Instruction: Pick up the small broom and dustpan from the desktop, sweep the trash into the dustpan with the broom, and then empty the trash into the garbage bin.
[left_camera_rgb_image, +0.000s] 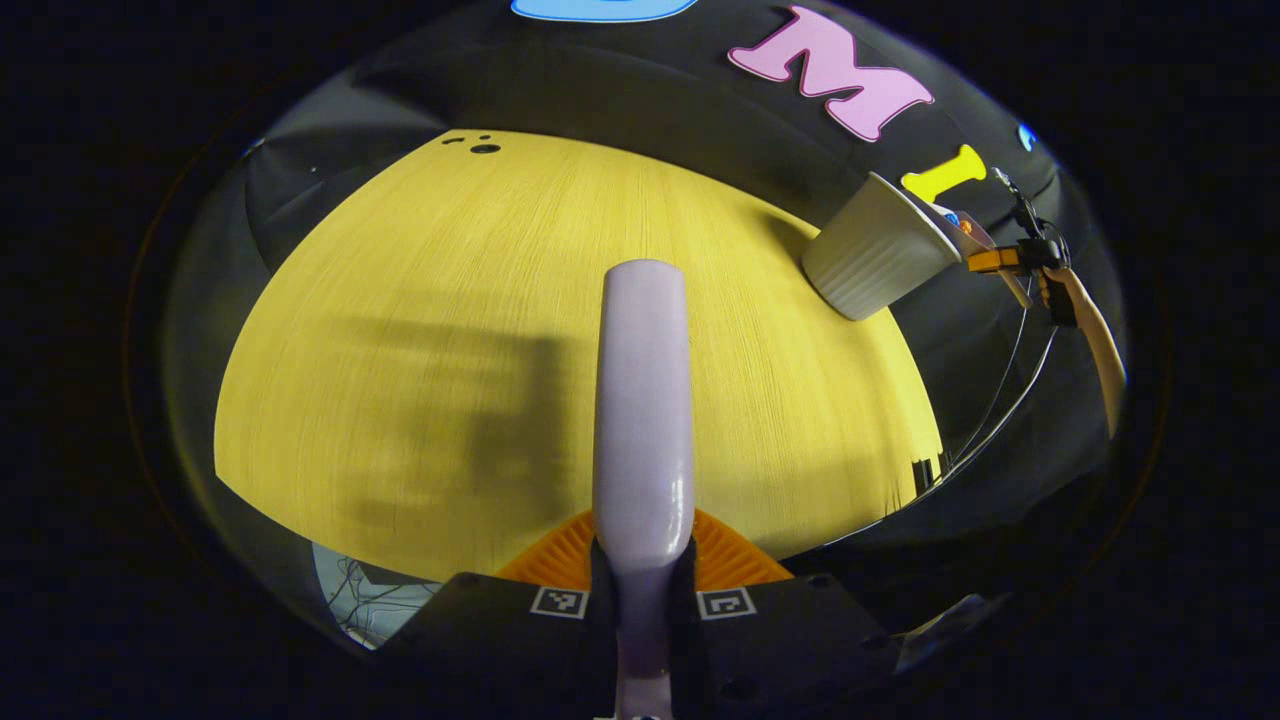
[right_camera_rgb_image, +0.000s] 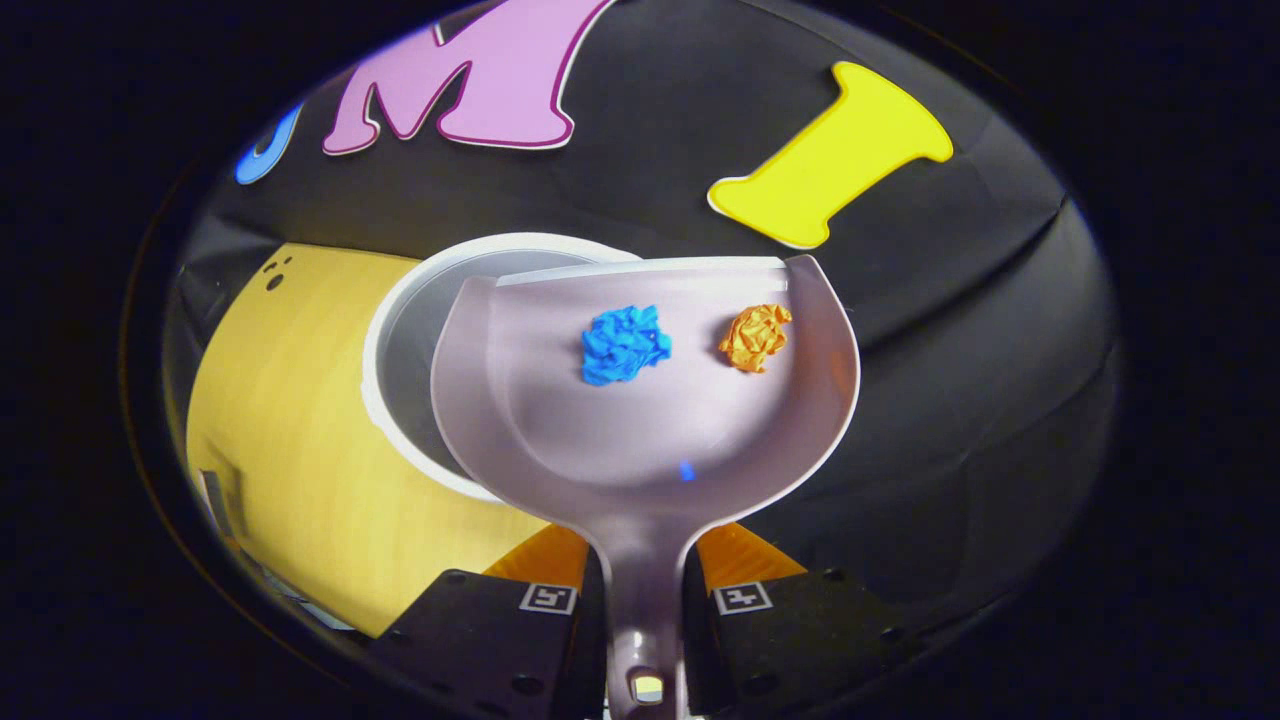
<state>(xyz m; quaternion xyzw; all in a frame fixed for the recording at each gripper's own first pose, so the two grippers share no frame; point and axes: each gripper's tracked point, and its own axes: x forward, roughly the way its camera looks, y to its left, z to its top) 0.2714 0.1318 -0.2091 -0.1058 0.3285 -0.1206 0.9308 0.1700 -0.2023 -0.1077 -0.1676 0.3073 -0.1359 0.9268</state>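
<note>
One pale lilac plastic broom handle (left_camera_rgb_image: 643, 400) runs up the middle of the left gripper view, smooth, glossy and rounded at its far end. The left gripper (left_camera_rgb_image: 641, 590) has both fingers closed against the handle's lower part, holding it above the yellow wood-grain desktop (left_camera_rgb_image: 420, 330). Far right in this view stands one white ribbed garbage bin (left_camera_rgb_image: 873, 260), with the dustpan's edge at its rim and the other gripper beside it.

In the right gripper view, one pale lilac plastic dustpan (right_camera_rgb_image: 640, 420) with a rounded scoop and raised side walls fills the centre. The right gripper (right_camera_rgb_image: 643, 600) is clamped on its narrow handle, both fingers pressing its sides. Two scraps lie in the pan near its front lip: one crumpled blue paper ball (right_camera_rgb_image: 624, 343) and one crumpled orange paper ball (right_camera_rgb_image: 755, 337), well apart. The pan's front lip hangs over the bin's round opening, and what the bin holds cannot be told.
</note>
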